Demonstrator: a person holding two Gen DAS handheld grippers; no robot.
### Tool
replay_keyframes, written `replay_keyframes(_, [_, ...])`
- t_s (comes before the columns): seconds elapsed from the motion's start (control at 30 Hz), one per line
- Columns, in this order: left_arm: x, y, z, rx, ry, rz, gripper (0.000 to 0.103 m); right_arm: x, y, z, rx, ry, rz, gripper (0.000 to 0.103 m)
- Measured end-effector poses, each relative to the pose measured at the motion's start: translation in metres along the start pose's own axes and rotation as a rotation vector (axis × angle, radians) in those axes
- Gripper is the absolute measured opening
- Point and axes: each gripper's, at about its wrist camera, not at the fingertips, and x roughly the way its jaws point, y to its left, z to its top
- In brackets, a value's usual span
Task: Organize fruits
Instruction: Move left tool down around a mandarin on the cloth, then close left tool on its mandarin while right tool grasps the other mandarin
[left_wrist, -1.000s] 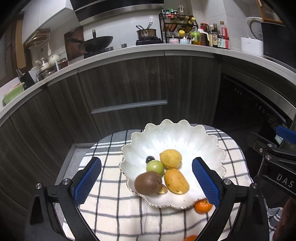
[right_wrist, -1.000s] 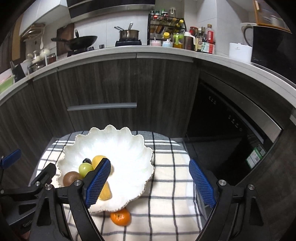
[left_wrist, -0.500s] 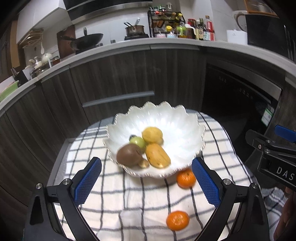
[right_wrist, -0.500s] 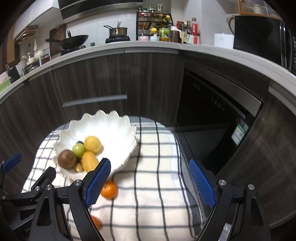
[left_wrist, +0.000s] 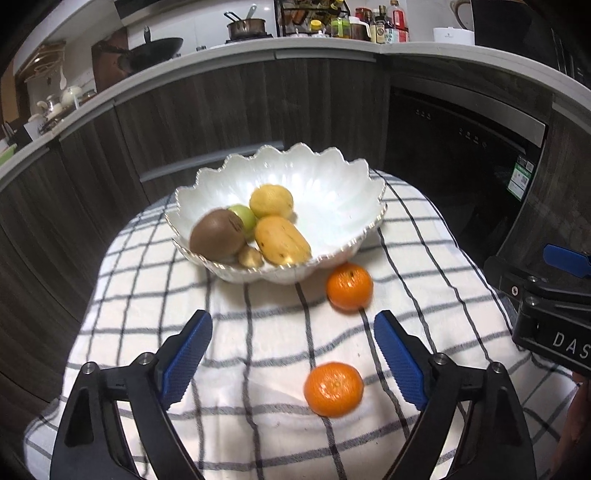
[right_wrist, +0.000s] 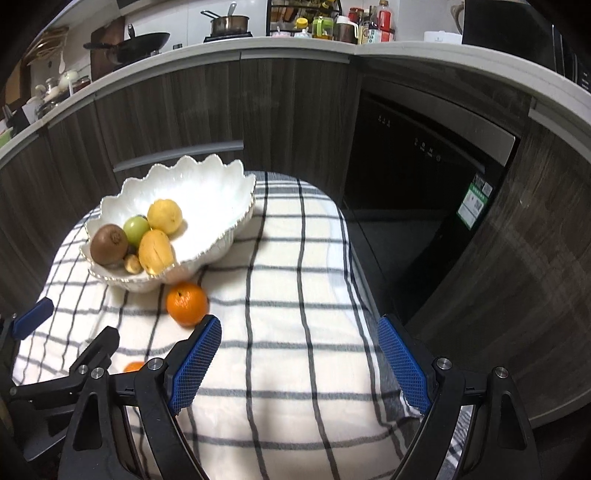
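Showing nearer tangerine (left_wrist: 333, 388) whole: left view.

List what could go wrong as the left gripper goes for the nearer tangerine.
1. The near tangerine sits off-centre, close to the right finger of the left gripper, whose jaws are closing with the fruit not yet gripped; one pad may touch first and roll it across the checked cloth.
2. The far tangerine lies right beside the bowl; a nudge could knock it.
3. The right gripper hangs open close by, so the two could collide.
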Motion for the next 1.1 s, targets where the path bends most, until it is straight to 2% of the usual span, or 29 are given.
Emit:
replay_keyframes(0.1, [0.006, -0.004, -0.007, 0.007, 0.020, -0.013, 0.079, 0.004, -0.001, -0.005, 0.008, 0.011, 0.001, 0.087])
replay_keyframes(0.3, [0.013, -0.010, -0.016, 0.027, 0.030, -0.018, 0.077, 0.015, -0.005, -0.016, 0.022, 0.045, 0.010, 0.087])
replay_keyframes(0.4, [0.019, -0.016, -0.022, 0.041, 0.056, -0.032, 0.069, 0.018, -0.007, -0.018, 0.027, 0.051, 0.011, 0.087])
replay_keyframes(0.63, [0.029, -0.026, -0.032, 0.070, 0.084, -0.033, 0.066, 0.026, -0.010, -0.021, 0.035, 0.071, 0.016, 0.087])
replay_keyframes(0.9, [0.041, -0.027, -0.041, 0.064, 0.132, -0.053, 0.048, 0.033, -0.008, -0.025, 0.021, 0.092, 0.017, 0.087])
replay_keyframes(1.1, [0.042, -0.028, -0.042, 0.062, 0.134, -0.058, 0.046, 0.037, -0.007, -0.027, 0.022, 0.106, 0.023, 0.087])
